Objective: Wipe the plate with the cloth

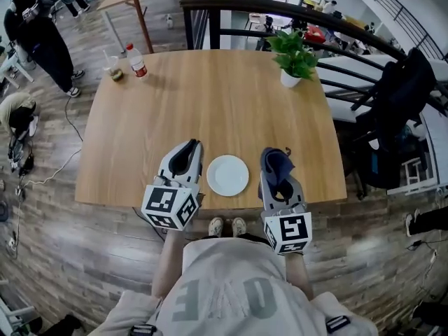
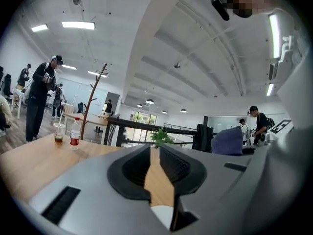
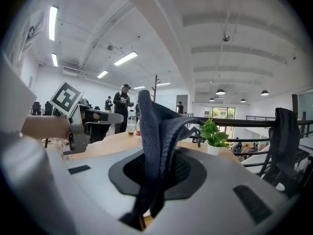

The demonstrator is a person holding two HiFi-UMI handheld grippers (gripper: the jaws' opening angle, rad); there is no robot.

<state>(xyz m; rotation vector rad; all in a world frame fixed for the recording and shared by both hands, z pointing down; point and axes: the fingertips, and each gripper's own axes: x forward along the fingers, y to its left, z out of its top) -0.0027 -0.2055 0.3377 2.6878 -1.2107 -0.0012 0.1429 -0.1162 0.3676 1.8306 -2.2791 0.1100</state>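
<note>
A round white plate (image 1: 227, 175) lies on the wooden table (image 1: 210, 103) near its front edge, between my two grippers. My left gripper (image 1: 187, 147) hovers just left of the plate, shut with nothing in it; a sliver of the plate (image 2: 161, 216) shows under its jaws. Right of the plate, my right gripper (image 1: 275, 157) is shut on a dark blue cloth (image 1: 276, 164). The cloth (image 3: 154, 131) stands up from between the jaws and folds over to the right. In the left gripper view the cloth (image 2: 227, 141) shows at the right.
A red-capped bottle (image 1: 136, 60) and a plastic cup (image 1: 114, 68) stand at the table's far left corner. A potted plant (image 1: 292, 58) sits at the far right. A dark railing (image 1: 280, 12) runs behind the table. People stand at the far left.
</note>
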